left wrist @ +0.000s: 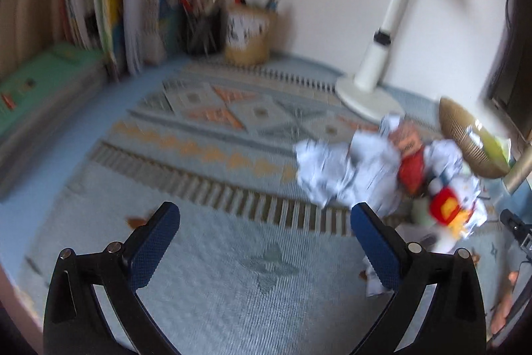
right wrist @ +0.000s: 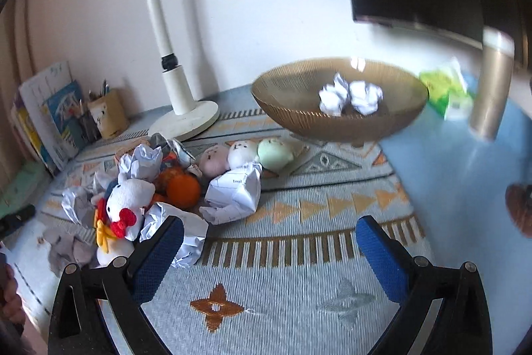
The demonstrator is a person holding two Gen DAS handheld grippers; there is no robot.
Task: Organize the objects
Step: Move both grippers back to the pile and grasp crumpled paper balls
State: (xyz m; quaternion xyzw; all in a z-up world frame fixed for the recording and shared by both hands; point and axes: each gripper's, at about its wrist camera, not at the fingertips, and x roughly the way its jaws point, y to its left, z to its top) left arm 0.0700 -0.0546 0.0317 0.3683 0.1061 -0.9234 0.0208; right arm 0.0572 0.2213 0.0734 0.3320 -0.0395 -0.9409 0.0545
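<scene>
A pile of crumpled paper balls (right wrist: 234,193), a white plush doll with a red bow (right wrist: 128,205), an orange (right wrist: 183,190) and three small round plush toys (right wrist: 244,152) lies on the patterned mat. A brown ribbed bowl (right wrist: 339,122) behind them holds two paper balls (right wrist: 349,97). My right gripper (right wrist: 269,235) is open and empty, above the mat just right of the pile. My left gripper (left wrist: 266,222) is open and empty, left of the same pile (left wrist: 335,170). The left wrist view is blurred; the bowl (left wrist: 465,138) shows at its right edge.
A white desk lamp (right wrist: 179,108) stands behind the pile. Books (left wrist: 109,9) and pen holders (left wrist: 246,35) line the back left wall, with a green box (left wrist: 43,82) beside them. A gold cylinder (right wrist: 492,88) and a green packet (right wrist: 445,88) stand right of the bowl.
</scene>
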